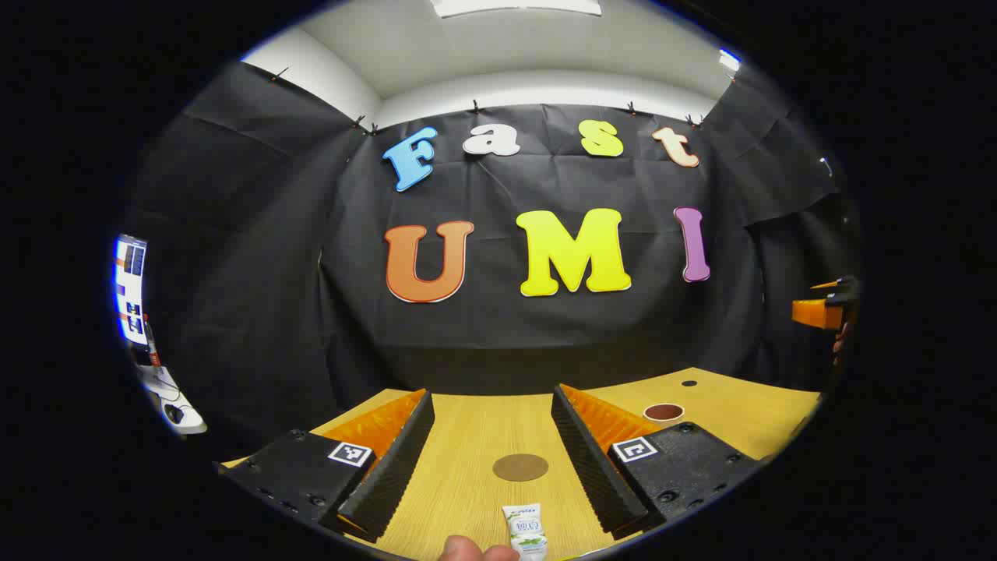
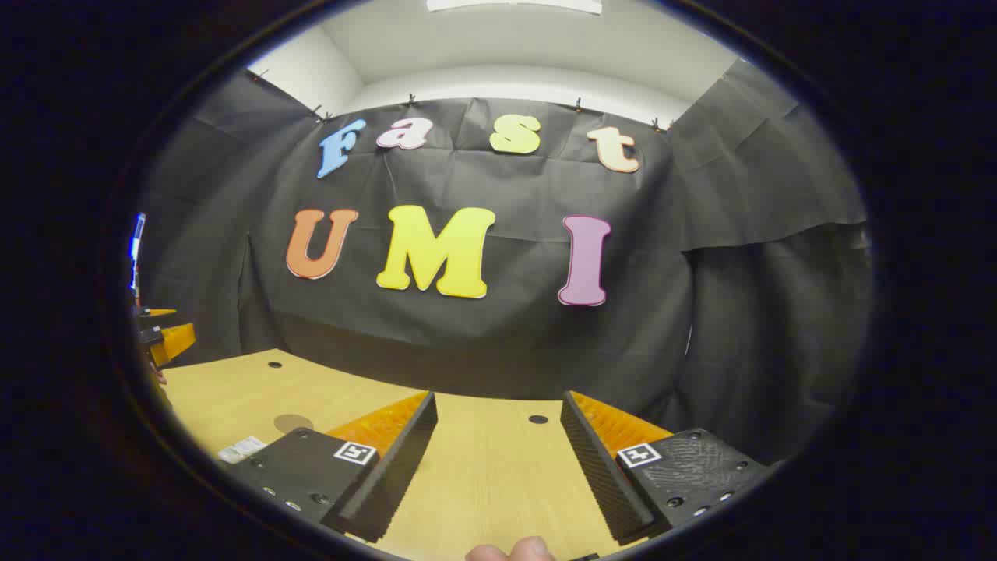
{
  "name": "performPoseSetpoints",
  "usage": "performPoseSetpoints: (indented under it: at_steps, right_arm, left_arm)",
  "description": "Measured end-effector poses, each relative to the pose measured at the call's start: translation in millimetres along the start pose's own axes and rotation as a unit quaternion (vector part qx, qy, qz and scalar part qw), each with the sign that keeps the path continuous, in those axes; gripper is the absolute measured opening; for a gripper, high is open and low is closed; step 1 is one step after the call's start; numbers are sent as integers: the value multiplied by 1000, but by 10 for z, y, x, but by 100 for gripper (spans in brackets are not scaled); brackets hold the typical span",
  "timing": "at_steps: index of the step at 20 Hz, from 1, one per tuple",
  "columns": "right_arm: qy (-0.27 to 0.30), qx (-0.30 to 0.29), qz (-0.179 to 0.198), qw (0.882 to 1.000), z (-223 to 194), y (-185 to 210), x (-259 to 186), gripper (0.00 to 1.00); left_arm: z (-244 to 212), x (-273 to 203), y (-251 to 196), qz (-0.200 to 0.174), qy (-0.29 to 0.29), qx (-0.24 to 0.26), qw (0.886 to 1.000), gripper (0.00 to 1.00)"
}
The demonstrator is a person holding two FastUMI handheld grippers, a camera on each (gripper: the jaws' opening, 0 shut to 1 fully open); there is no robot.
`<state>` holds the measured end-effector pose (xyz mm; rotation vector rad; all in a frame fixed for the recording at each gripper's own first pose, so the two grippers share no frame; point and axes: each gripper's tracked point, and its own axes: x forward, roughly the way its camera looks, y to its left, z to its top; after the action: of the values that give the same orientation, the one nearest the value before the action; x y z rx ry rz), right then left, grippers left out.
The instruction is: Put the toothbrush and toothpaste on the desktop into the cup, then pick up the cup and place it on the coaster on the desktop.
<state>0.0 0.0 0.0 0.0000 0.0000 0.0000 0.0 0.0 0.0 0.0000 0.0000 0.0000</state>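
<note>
Toothpaste (image 1: 526, 530) flat on desktop (image 1: 467, 436), just ahead of left gripper (image 1: 492, 483), claw wide, empty; coaster (image 1: 520, 467) bare beyond it; right gripper (image 2: 498, 483) wide, empty over wood; nothing done yet, judging by this

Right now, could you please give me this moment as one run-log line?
left claw: open, above toothpaste | right claw: open, over bare desktop | coaster: unoccupied | nothing grasped
</note>
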Motion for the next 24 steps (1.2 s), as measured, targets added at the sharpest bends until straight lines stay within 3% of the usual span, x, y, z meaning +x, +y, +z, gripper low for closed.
performPoseSetpoints:
  at_steps: [7, 15, 24]
  right_arm:
    - [3, 11, 12, 1000, 267, 39, 8, 94]
    - [11, 33, 39, 999, 608, 181, 129, 95]
    - [120, 17, 68, 990, -80, 311, -28, 96]
  left_arm:
    - [278, 74, 38, -11, 13, -8, 1000, 96]
    - [675, 113, 197, -3, -14, -3, 1000, 96]
    - [-11, -33, 269, -9, 73, -52, 996, 97]
